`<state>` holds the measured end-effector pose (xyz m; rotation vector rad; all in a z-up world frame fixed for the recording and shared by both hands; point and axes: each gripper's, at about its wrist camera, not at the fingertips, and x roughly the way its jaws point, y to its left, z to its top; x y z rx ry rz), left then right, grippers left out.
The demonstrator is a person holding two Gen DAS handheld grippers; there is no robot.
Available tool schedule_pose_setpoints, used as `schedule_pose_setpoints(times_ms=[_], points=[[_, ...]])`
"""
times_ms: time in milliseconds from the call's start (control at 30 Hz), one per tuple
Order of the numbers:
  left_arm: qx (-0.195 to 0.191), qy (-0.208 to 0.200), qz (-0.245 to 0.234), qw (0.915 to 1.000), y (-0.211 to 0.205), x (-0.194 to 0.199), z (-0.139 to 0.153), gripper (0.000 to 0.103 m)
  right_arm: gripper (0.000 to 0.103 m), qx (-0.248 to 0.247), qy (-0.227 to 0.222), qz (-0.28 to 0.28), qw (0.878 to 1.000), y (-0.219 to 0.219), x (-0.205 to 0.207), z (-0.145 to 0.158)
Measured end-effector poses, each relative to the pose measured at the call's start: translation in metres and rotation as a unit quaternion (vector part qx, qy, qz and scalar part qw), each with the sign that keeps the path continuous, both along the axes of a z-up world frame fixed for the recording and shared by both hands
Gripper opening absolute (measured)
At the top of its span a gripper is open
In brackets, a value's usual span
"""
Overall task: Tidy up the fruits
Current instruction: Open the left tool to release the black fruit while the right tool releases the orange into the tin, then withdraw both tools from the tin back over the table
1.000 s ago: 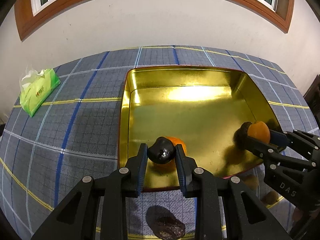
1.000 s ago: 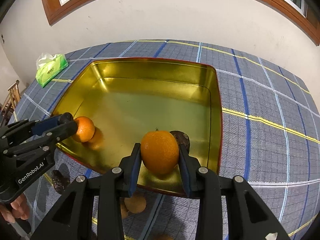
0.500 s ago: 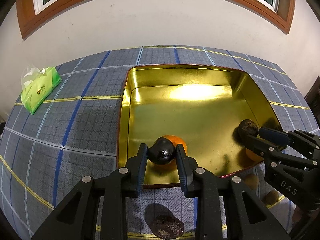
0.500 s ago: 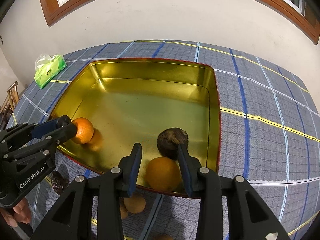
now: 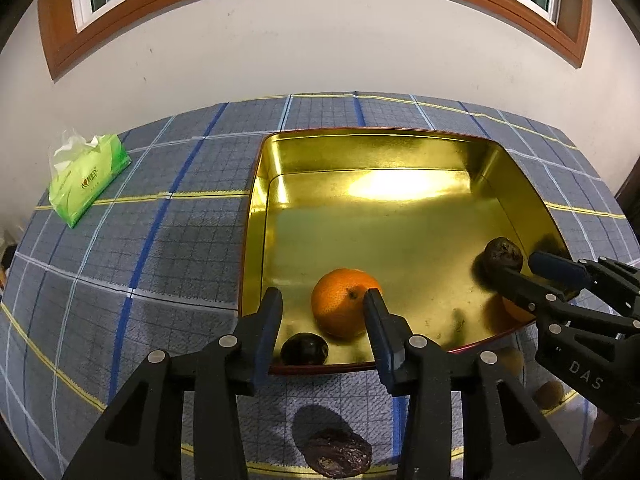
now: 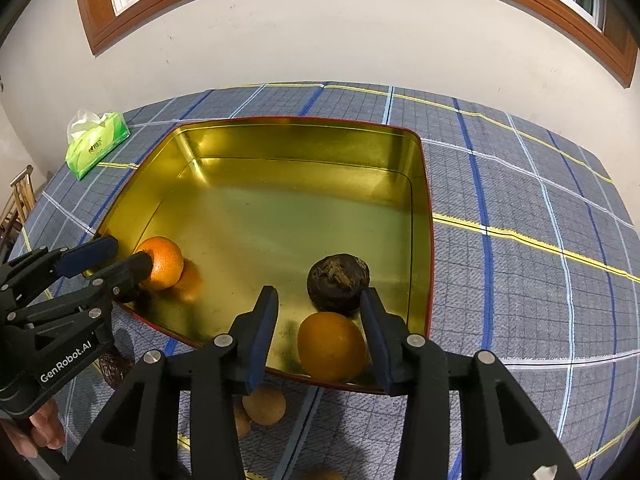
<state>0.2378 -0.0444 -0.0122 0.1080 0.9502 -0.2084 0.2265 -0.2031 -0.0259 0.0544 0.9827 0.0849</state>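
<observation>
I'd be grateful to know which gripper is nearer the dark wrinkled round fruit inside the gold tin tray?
Right. The right gripper, jaws opening, hangs just before the dark wrinkled fruit; the left gripper is across the gold tray, beside an orange.

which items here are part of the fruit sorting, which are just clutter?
Task items:
gold metal tray
two oranges in it
rough dark brown fruit and small shiny dark fruit in it
wrinkled dark fruit and round tan fruits on the cloth

Lying about:
green tissue pack
blue checked tablecloth
</observation>
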Motion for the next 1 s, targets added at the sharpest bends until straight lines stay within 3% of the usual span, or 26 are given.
schedule_pose_setpoints(times_ms=[300, 467, 1000], points=[[-0.003, 0.004, 0.003, 1.0000, 0.002, -0.002, 0.000, 0.044, 0.041, -0.001, 0.000, -0.002, 1.000, -0.003, -0.003, 0.001], [0.000, 0.005, 0.006, 1.0000, 0.000, -0.003, 0.002, 0.044, 0.053, -0.016, -0.003, 0.001, 1.000, -0.001, -0.001, 0.004], [-0.008, -0.020, 0.008, 0.9998, 0.009, -0.047, 0.032, 0.045, 0.053, -0.013, -0.026, 0.002, 1.000, -0.007, -0.047, 0.034]])
